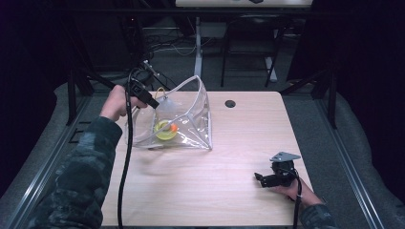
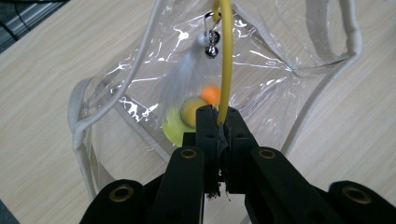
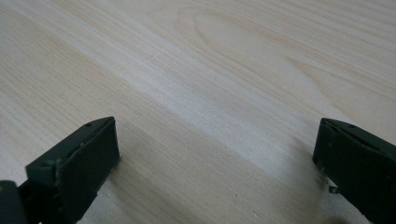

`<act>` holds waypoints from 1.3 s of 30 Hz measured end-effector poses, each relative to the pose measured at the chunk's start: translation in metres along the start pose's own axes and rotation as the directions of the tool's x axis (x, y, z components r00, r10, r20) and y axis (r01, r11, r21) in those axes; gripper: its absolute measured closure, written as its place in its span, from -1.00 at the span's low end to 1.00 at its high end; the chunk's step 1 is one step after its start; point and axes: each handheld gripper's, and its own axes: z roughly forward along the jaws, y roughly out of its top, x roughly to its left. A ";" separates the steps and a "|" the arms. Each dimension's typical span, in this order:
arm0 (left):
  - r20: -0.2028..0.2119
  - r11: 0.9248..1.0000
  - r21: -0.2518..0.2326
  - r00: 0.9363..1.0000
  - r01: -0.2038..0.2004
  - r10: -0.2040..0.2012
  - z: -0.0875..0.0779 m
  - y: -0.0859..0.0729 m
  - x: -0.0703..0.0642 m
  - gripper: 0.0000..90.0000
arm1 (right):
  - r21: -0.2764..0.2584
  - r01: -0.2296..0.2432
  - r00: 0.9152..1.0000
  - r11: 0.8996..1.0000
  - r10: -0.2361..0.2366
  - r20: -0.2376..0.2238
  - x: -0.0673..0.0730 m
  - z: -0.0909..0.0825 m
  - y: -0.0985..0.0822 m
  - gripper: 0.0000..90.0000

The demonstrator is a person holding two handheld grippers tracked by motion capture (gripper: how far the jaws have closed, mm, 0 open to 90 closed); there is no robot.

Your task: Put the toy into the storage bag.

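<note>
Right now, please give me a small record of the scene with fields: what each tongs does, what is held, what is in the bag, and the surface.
left tongs: shut on the yellow stick, above the bag's opening
yellow stick: thin, with a small bell and white feathers hanging from it
clear plastic bag: stands open on the table, left of the middle
in the bag: a yellow round thing and an orange ball
right tongs: open, holding nothing, low over bare wood
table: light wood

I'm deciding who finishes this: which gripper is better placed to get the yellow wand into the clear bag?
Left. The left gripper is shut on the yellow wand right over the clear bag. The right gripper rests open on the table, far away.
</note>
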 end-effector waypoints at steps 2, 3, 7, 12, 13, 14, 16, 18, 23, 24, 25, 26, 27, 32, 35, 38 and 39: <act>0.000 1.000 0.005 1.000 0.003 -0.003 0.002 -0.001 0.000 0.94 | 0.000 0.000 1.000 1.000 0.000 0.000 0.000 0.000 0.000 -1.00; -0.001 1.000 0.008 1.000 0.002 -0.002 0.003 -0.001 0.001 0.94 | -0.001 0.000 1.000 1.000 0.000 0.000 0.000 0.000 0.000 -1.00; -0.017 0.999 0.038 1.000 0.021 -0.020 0.009 -0.004 0.004 0.95 | 0.000 0.000 1.000 1.000 0.000 0.000 0.000 0.000 0.000 -1.00; 0.009 0.998 0.037 0.998 0.055 -0.056 0.014 -0.009 0.010 0.94 | -0.001 0.001 1.000 1.000 -0.001 0.000 0.000 0.000 0.000 -1.00; 0.008 0.998 0.034 0.998 0.060 -0.060 0.014 -0.009 0.011 0.94 | 0.001 0.003 1.000 1.000 -0.003 -0.004 0.000 0.000 0.000 -1.00; 0.005 0.997 0.035 0.998 0.066 -0.066 0.013 -0.009 0.011 0.92 | -0.001 0.001 1.000 1.000 -0.001 -0.001 0.000 0.000 0.000 -1.00; -0.005 0.997 0.031 0.998 0.065 -0.065 0.010 -0.010 0.010 0.88 | -0.002 0.001 1.000 1.000 -0.001 -0.001 0.000 0.000 0.000 -1.00; -0.008 0.998 0.028 0.998 0.060 -0.060 0.005 -0.011 0.008 0.77 | -0.001 0.001 1.000 1.000 -0.001 -0.001 0.000 0.000 0.000 -1.00; -0.020 0.999 -0.022 0.999 0.046 -0.046 -0.014 -0.017 0.003 0.63 | -0.001 0.002 1.000 1.000 -0.002 -0.003 0.000 0.000 0.000 -1.00; -0.023 0.998 -0.031 0.999 0.045 -0.046 -0.018 -0.019 0.002 0.60 | -0.001 0.003 1.000 1.000 -0.003 -0.002 0.000 0.000 0.000 -1.00; -0.026 0.998 -0.039 0.999 0.045 -0.046 -0.021 -0.021 0.002 0.56 | -0.001 0.002 1.000 1.000 -0.002 -0.001 0.000 0.000 0.000 -1.00; -0.026 0.998 -0.046 0.999 0.046 -0.047 -0.025 -0.023 0.001 0.48 | 0.000 0.003 1.000 1.000 -0.003 -0.004 0.000 0.000 0.000 -1.00; -0.025 0.998 -0.051 0.999 0.047 -0.048 -0.027 -0.025 0.001 0.43 | -0.001 0.001 1.000 1.000 -0.001 -0.001 0.000 0.000 0.000 -1.00; -0.052 0.994 -0.090 0.996 0.066 -0.071 -0.044 -0.036 0.000 0.12 | -0.001 0.001 1.000 1.000 -0.001 0.000 0.000 0.000 0.000 -1.00; -0.065 0.992 -0.096 0.994 0.076 -0.082 -0.051 -0.043 0.000 -0.08 | 0.000 0.002 1.000 1.000 -0.002 -0.004 0.000 0.000 0.000 -1.00; -0.099 0.991 -0.106 0.990 0.087 -0.097 -0.062 -0.052 0.000 -0.35 | -0.001 0.001 1.000 1.000 -0.001 0.000 0.000 0.000 0.000 -1.00; -0.105 0.990 -0.113 0.989 0.089 -0.101 -0.066 -0.055 -0.001 -0.42 | -0.001 0.001 1.000 1.000 -0.001 -0.005 0.000 0.000 0.000 -1.00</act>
